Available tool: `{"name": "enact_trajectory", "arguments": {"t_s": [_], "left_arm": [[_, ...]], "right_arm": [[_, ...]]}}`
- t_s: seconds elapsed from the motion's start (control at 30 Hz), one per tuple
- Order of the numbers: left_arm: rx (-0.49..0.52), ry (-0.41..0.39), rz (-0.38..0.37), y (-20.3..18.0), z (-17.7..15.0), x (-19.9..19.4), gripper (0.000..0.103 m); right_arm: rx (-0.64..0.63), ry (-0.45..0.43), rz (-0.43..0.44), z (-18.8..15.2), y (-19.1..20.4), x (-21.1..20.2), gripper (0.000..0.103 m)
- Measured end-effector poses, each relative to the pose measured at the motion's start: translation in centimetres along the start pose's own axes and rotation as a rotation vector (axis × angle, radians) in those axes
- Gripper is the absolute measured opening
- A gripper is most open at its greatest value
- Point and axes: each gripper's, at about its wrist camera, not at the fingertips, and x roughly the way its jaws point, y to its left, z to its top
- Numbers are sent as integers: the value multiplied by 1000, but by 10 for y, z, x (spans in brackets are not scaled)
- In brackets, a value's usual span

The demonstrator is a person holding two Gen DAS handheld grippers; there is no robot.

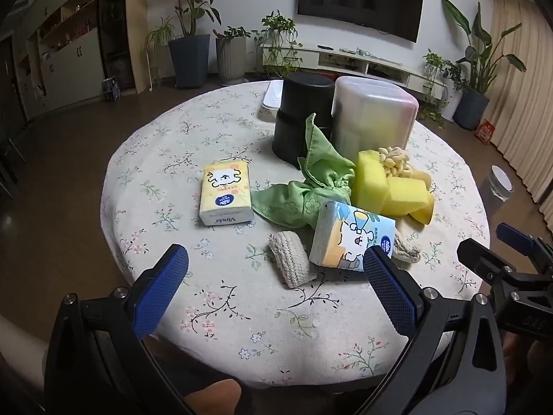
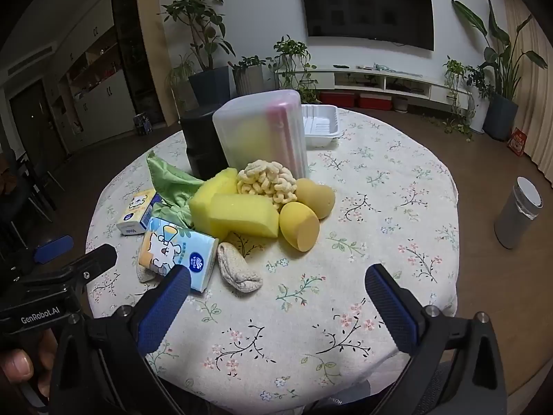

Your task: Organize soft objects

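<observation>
Soft objects lie in a pile on the round floral table: a yellow tissue pack, a blue tissue pack, a green cloth, yellow sponges, a cream chenille scrubber, two yellow egg-shaped sponges, and beige knitted pads. My left gripper is open and empty above the near table edge. My right gripper is open and empty, to the right of the blue pack.
A black container and a frosted plastic box stand behind the pile. A white tray lies at the back. A grey cylinder bin stands on the floor at right.
</observation>
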Motion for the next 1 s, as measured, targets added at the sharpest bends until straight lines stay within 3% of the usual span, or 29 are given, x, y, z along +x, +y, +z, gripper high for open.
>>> {"name": "enact_trajectory", "arguments": {"t_s": [1.0], "left_arm": [[-2,3,20,1,0,-1,102]], "right_arm": [[1,2,0,-2,0,1,103]]}}
